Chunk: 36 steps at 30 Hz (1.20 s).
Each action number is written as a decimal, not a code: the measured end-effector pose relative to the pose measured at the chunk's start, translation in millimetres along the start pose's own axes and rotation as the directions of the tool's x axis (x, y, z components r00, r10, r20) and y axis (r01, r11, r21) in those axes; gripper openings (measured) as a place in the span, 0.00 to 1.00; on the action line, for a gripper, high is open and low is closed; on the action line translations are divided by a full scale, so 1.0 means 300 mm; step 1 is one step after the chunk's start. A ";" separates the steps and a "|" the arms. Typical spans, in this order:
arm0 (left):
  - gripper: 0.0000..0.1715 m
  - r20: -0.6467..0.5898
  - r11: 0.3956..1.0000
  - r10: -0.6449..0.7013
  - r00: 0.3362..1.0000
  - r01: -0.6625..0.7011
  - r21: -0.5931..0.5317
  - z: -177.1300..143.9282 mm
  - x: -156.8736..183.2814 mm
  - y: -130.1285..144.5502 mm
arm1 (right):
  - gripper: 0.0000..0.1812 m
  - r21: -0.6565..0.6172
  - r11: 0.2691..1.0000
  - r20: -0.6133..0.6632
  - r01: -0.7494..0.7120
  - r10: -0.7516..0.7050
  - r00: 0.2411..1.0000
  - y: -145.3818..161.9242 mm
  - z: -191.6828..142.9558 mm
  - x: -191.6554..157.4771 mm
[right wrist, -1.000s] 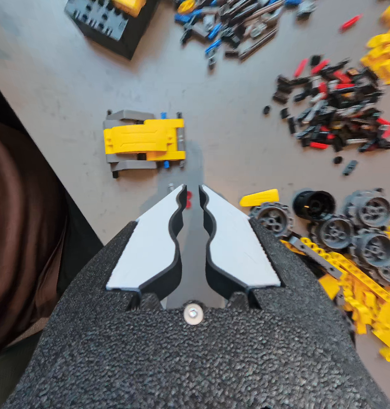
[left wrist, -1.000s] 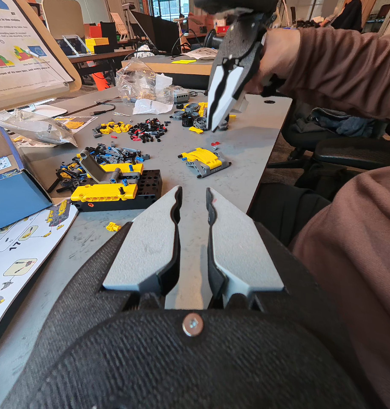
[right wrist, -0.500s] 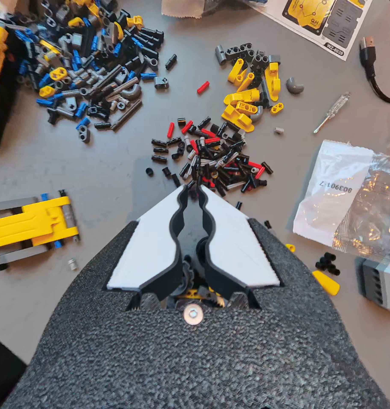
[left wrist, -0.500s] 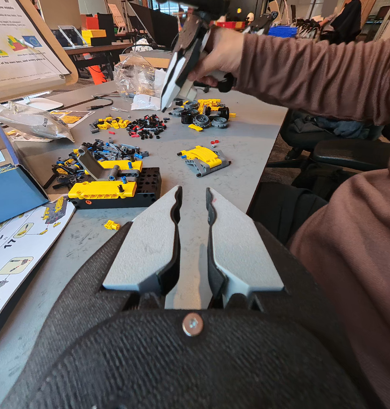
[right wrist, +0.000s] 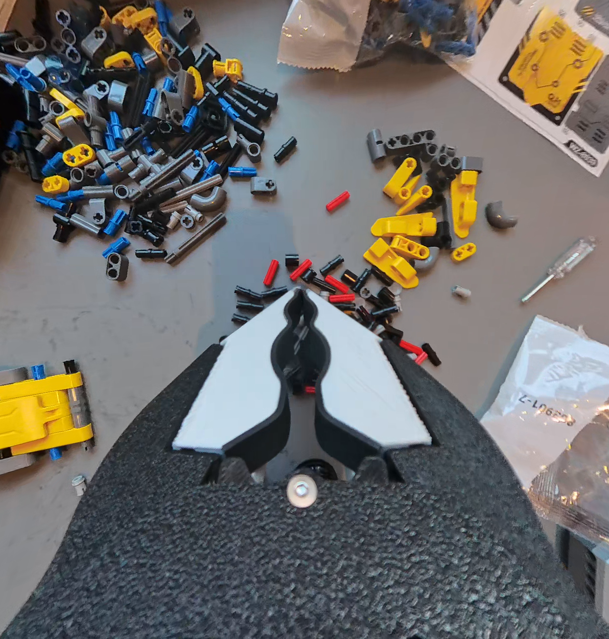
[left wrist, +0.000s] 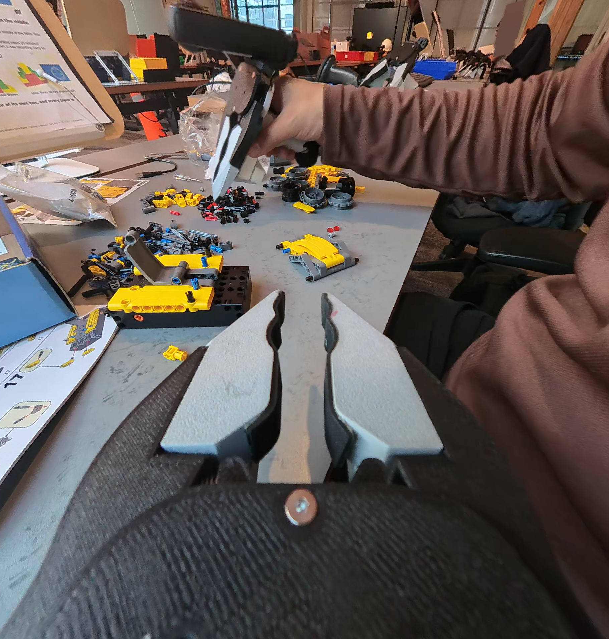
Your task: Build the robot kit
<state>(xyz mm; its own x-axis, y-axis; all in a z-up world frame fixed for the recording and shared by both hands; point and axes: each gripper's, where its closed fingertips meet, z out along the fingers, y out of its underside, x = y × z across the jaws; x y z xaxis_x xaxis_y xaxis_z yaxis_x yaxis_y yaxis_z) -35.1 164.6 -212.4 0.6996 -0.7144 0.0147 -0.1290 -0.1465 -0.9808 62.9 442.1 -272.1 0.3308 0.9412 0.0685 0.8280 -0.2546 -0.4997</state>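
Right gripper (right wrist: 301, 292): white wavy-edged fingers, tips drawn together, mid-frame over the pile of small black and red pins (right wrist: 348, 297); whether a pin is pinched, cannot tell.
Left gripper (left wrist: 301, 301): grey matte fingers apart, empty, above the grey scuffed table (left wrist: 365, 242), lower centre.
Nearby: yellow-and-grey studded assembly (left wrist: 317, 256), centre right; black-and-yellow block (left wrist: 178, 297), centre left.

1. Grey table (left wrist: 375, 249) filling the foreground, its scuffed top running away toward the far edge.
2. Black office chair (left wrist: 524, 245) sitting just beside the table's right edge.
3. More wooden desks (left wrist: 151, 86) standing behind, crowded with red and yellow bins (left wrist: 147, 60).
4. Daylight coming through a gridded window (left wrist: 258, 12) at the far wall.
5. Dark monitor (left wrist: 379, 27) standing at the back.
6. Floor mostly hidden.
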 end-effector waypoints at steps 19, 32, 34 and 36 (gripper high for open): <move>0.10 -0.011 1.000 -0.020 1.000 0.020 0.014 -0.006 -0.002 -0.006 | 0.02 -0.106 0.991 0.011 0.085 -0.085 0.996 0.015 0.034 0.006; 0.10 -0.010 1.000 -0.013 1.000 0.014 0.015 -0.006 0.000 -0.007 | 0.04 -0.120 0.986 -0.009 0.116 -0.118 0.993 0.017 0.039 0.007; 0.10 -0.011 1.000 -0.014 1.000 0.014 0.016 -0.007 0.000 -0.007 | 0.04 -0.129 0.983 -0.012 0.133 -0.136 0.991 0.018 0.039 0.007; 0.10 -0.010 1.000 -0.013 1.000 0.013 0.016 -0.007 0.001 -0.006 | 0.03 -0.137 0.977 -0.020 0.163 -0.167 0.986 0.018 0.039 0.006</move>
<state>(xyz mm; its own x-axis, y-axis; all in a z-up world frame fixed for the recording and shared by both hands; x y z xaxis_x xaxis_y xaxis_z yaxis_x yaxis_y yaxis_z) -36.1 163.4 -210.1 0.6938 -0.7196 0.0292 -0.1090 -0.1450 -0.9834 62.6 444.9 -284.7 0.1967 0.9660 0.1679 0.9249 -0.1260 -0.3588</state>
